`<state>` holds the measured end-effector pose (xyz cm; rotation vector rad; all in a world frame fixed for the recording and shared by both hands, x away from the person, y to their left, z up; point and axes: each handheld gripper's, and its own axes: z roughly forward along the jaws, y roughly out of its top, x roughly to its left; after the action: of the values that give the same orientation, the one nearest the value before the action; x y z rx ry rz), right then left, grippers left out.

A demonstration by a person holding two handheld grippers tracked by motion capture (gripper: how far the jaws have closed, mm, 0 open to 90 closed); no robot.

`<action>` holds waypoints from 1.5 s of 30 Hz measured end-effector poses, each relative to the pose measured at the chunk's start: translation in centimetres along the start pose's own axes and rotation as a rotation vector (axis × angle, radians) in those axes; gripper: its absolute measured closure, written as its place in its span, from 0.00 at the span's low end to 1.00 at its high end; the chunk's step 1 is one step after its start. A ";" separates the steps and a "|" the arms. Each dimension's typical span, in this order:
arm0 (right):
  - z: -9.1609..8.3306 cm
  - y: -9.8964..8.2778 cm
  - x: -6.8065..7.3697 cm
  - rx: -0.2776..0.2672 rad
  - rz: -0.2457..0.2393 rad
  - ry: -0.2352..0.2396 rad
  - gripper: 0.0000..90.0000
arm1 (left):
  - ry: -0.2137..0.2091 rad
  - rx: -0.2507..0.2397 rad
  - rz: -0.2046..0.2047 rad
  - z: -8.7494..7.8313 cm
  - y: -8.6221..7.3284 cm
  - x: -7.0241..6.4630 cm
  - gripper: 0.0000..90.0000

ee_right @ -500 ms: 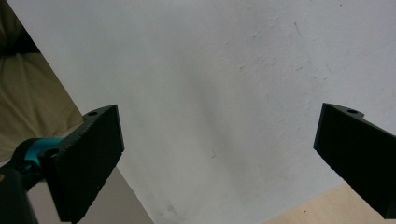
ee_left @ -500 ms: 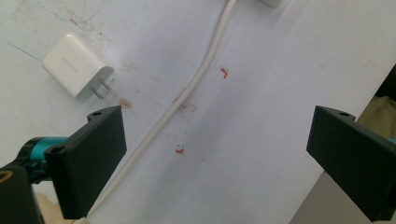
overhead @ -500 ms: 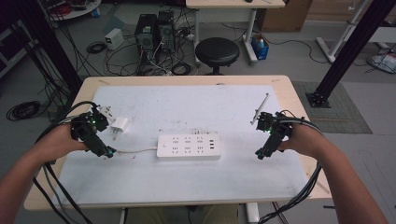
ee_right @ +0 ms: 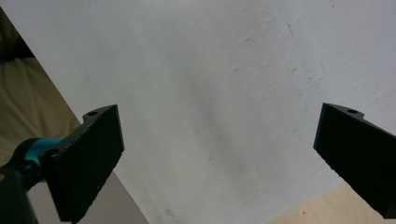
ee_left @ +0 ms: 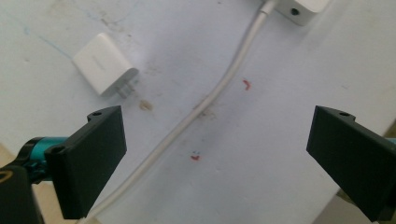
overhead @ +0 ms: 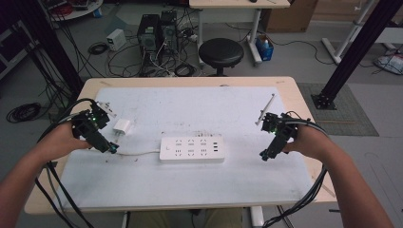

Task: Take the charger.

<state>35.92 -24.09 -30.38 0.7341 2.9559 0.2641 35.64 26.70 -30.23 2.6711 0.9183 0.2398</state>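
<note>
Landmark = the white power strip (overhead: 192, 149), lying flat mid-tabletop (overhead: 190, 190), long axis running left–right across the high view.

Thing in play, by my read: the white charger plug (overhead: 121, 127). It sits up and to the left of the strip's left end, apart from it, w/ the strip's white cable (overhead: 138, 153) passing between the two. In the left tongs view the charger (ee_left: 104, 70) lies on its side, prongs pointing down-right toward the cable (ee_left: 205, 107); body axis runs diagonal in that view, upper-left to lower-right.

Left tongs (overhead: 112, 148) hover just off the strip's left end, right over the cable, w/ the charger just beyond the tips, up and slightly right in the high view. Jaws stand wide apart, nothing between them but cable and bare tabletop; not gripping. In their own view (ee_left: 215, 154) the charger is ahead and off to the left of the jaw gap, so the gap isn't lined up on it.

Right tongs (overhead: 264, 155) hang off the strip's right end, well apart from the charger, whole strip in between. Jaws also wide, empty (ee_right: 217, 154), bare white surface under them.

Judgement: left hand is clearly nearer, so the pick falls to it. Coming move likely needs a short reach away from the strip plus a wrist turn, so the jaws close across the charger's short side, not along its length. Risk: snagging the cable on the way.
</note>
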 end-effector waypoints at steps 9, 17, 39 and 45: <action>0.2 0.4 0.3 0.003 -0.010 -0.004 0.01 | 0.045 -0.064 -0.161 0.5 0.2 1.9 0.05; 0.3 0.8 0.3 -0.004 -0.002 -0.003 0.01 | 0.137 -0.129 -0.283 1.4 0.9 4.1 0.05; 1.1 1.2 -0.1 0.007 -0.007 0.007 0.01 | 0.160 -0.126 -0.473 7.1 1.0 7.9 0.05; 1.3 1.4 -0.3 0.003 0.010 0.012 0.01 | 0.166 -0.110 -0.491 8.6 1.1 8.4 0.05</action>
<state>36.93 -22.83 -31.35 0.7506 2.9656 0.2656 45.04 29.10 -37.48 2.2623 1.5239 0.3850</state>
